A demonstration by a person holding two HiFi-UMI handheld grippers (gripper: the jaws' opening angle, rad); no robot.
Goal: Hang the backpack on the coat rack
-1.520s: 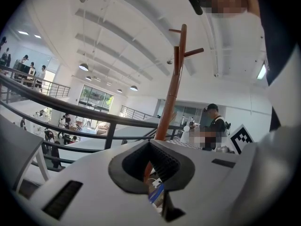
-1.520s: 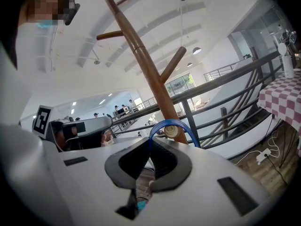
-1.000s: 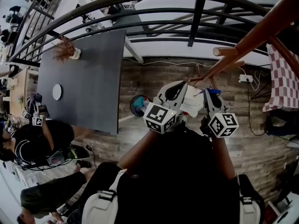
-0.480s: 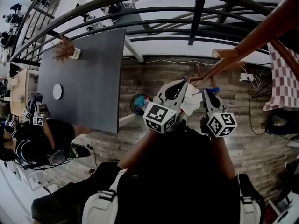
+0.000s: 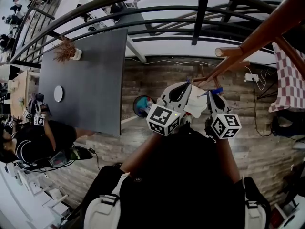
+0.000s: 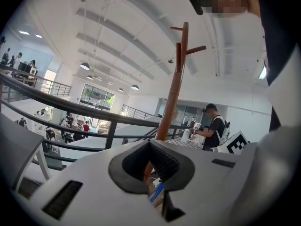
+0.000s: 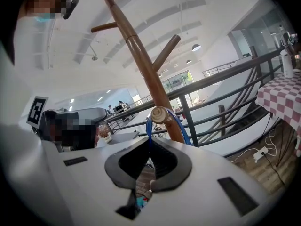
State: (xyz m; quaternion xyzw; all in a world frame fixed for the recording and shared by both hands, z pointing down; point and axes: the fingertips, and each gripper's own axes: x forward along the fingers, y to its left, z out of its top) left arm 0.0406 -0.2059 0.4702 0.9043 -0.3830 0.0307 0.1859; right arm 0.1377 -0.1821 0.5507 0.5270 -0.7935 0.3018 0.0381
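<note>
Up by the dark metal railing (image 5: 199,23), head view first: both claws are raised close to the tall brown wooden coat rack (image 5: 259,32). The left gripper (image 5: 186,86) and right gripper (image 5: 213,96) sit just beside each other, with a white bundle bunched between them. I take that to be the top of the white fabric backpack (image 5: 195,106).

Left gripper view: the left gripper (image 6: 155,185) has its jaws clenched together, and a scrap of blue and white shows low between them. That looks like a bit of the backpack, though it's hard to be sure. The coat rack (image 6: 176,88) pole rises straight ahead.

Right gripper view is the clear one. The right gripper (image 7: 149,147) is pinched on the thin blue carry loop (image 7: 148,128), and that loop already runs around the rounded tip of a short wooden peg (image 7: 161,114) on the coat rack (image 7: 141,55).

So I'd say we're mid-hang and the loop is only just on. The next move probably needs the loop slid further down the peg toward the pole. Then the weight gets eased onto the peg before either claw lets go, or it could slip off the tip
</note>
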